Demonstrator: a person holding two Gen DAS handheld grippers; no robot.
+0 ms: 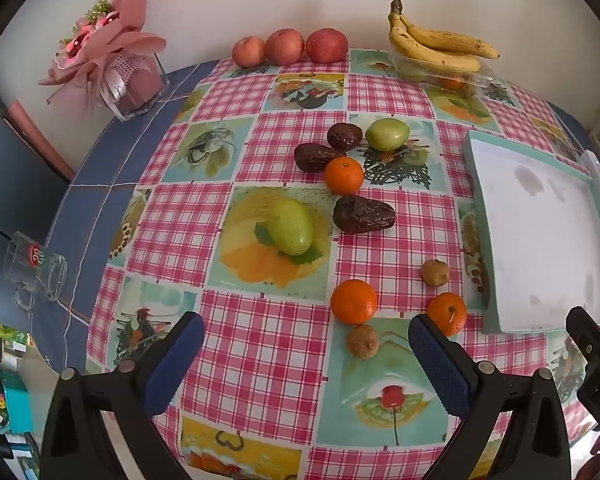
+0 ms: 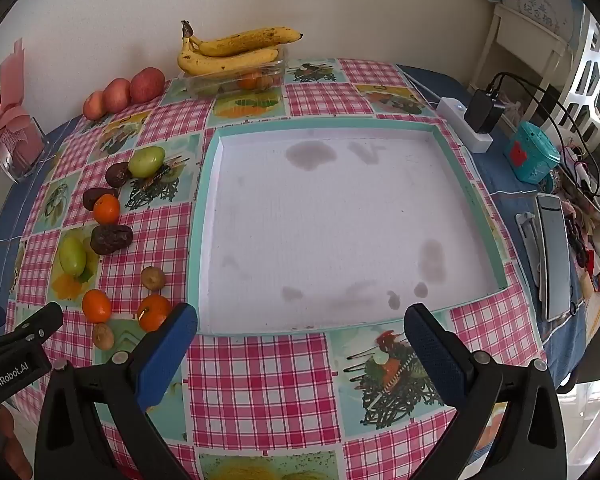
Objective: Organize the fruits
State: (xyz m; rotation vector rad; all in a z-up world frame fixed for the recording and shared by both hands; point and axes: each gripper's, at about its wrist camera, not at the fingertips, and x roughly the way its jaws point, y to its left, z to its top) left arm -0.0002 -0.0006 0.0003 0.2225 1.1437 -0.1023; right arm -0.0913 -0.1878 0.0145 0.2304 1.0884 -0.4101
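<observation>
**Work Surface and Clearance at the Fruit Table**

The table point(image 2: 260, 392) carried a pink checked oilcloth with fruit-print panels; blue cloth showed at its left and right margins. A pale wall closed the far edge.

Along that far edge stood three apples point(image 1: 288, 47) and a banana bunch point(image 2: 232, 50) resting on a clear plastic container point(image 2: 236, 78).

The shallow white tray point(image 2: 332, 224), rimmed in teal, occupied the middle right of the table and held no fruit; its floor was stained.

Loose fruit lay left of the tray: three oranges point(image 1: 353, 301), two green fruits point(image 1: 291, 227), three dark wrinkled fruits point(image 1: 363, 214) and two small brown fruits point(image 1: 435, 272). One orange point(image 1: 447, 313) lay just beside the tray's near left corner.

The left gripper point(image 1: 306, 364) hung over the near cloth with fingers spread wide, holding nothing. The right gripper point(image 2: 300, 350) was likewise spread wide and unloaded, at the tray's near rim.

Obstructions: a wrapped bouquet point(image 1: 104, 44) at far left, a glass mug point(image 1: 34, 268) at the left margin, a power strip point(image 2: 466, 128) and a teal basket point(image 2: 534, 156) at far right.
</observation>
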